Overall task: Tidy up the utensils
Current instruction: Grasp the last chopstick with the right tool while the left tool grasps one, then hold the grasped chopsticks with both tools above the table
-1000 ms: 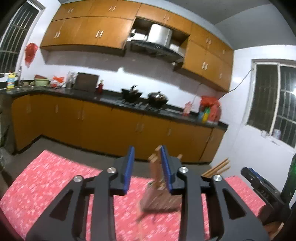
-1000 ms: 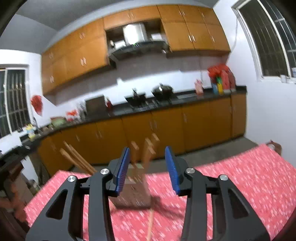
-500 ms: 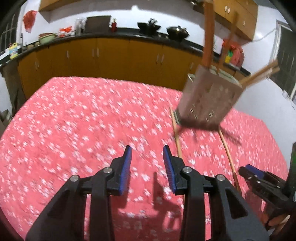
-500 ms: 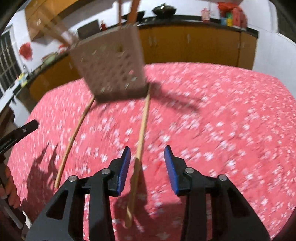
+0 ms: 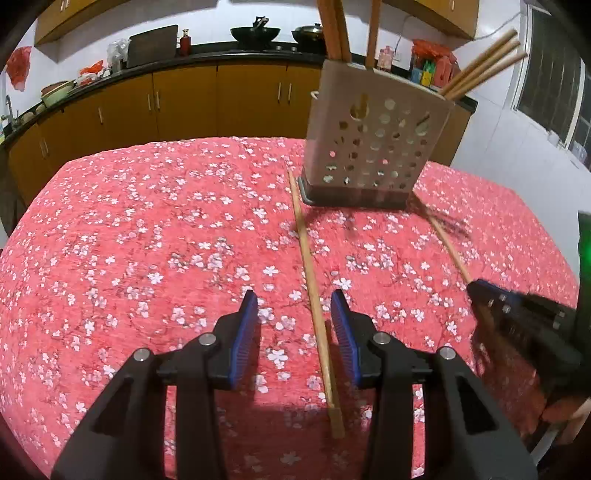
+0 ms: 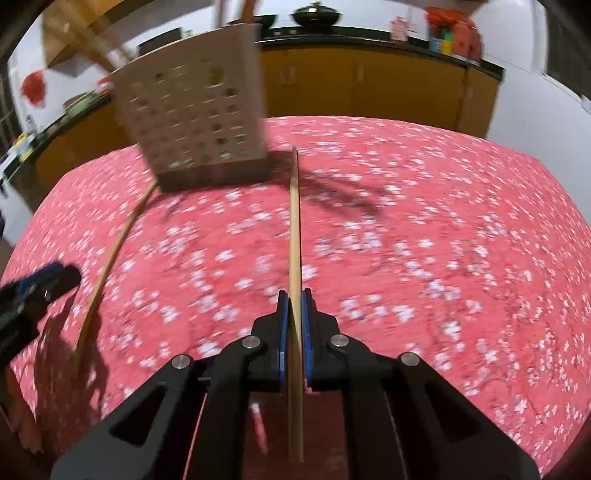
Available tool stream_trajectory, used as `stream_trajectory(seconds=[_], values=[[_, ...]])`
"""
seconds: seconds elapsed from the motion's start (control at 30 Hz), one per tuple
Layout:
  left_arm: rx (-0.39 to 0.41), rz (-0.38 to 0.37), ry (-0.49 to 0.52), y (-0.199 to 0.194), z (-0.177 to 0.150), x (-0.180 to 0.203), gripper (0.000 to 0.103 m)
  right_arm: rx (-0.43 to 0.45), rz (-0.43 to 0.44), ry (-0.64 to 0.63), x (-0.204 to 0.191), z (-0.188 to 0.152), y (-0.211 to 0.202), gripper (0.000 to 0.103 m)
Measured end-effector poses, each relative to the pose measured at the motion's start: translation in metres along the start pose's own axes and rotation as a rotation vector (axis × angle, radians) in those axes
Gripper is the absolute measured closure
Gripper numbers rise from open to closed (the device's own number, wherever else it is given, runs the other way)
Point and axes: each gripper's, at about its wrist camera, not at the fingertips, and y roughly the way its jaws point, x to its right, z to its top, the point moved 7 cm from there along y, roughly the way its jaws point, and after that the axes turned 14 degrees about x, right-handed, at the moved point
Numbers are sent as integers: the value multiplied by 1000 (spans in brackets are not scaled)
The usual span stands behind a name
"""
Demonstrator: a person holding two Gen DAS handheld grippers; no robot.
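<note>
**Right tongs clamped on one chopstick; left tongs parting over the other**

My right gripper (image 6: pixel 294 314) is closed narrow on a wooden chopstick (image 6: pixel 294 236). Both blue pads press its sides, and the stick runs straight out ahead of the fingers toward the holder, its far tip reaching level with the holder's base. Its near end passes back under the gripper body.

My left gripper (image 5: pixel 294 325) has its jaws partway apart and opening. A second chopstick (image 5: pixel 312 280) lies flat on the cloth between the pads, nearer the right-hand pad; neither pad presses it. Its near end sits just behind the fingertips, and its far end comes up just beside the left corner of the holder's base.

The utensil holder (image 5: pixel 373 147), a pale perforated box on a dark base, stands upright on the table toward the far edge. Several chopsticks stand inside it, some upright, three leaning out to the right.

The table is covered by a red cloth with white blossoms (image 5: pixel 147 240). From the left camera, my right gripper shows at the right edge, blurred, at the near end of its stick (image 5: pixel 448 243). Beyond the table run orange cabinets (image 5: pixel 184 99) under a dark counter with pots (image 5: pixel 255 33).
</note>
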Motion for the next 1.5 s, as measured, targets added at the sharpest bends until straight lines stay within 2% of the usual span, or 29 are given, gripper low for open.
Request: stream_trajectory(seconds=[0.13, 0.3, 0.37, 0.6, 0.77, 0.93, 1.07, 1.5], values=[[-27, 7, 26, 10, -6, 6, 67, -1, -16, 47, 17, 1, 1, 95], [-59, 27, 72, 21, -15, 13, 90, 3, -11, 40, 18, 0, -2, 95], [-54, 41, 74, 22, -13, 10, 95, 3, -6, 33, 17, 1, -2, 95], [-45, 119, 30, 26, 0, -35, 95, 7, 1, 14, 11, 4, -3, 95], [-41, 132, 7, 29, 11, -60, 95, 20, -21, 1, 13, 13, 5, 95], [-66, 139, 9, 37, 9, -66, 95, 22, -46, -24, 18, 19, 16, 95], [-54, 147, 26, 39, 8, -64, 94, 19, -49, -23, 24, 21, 24, 95], [-51, 125, -15, 37, 3, -69, 93, 19, -36, 11, 40, 29, 41, 95]])
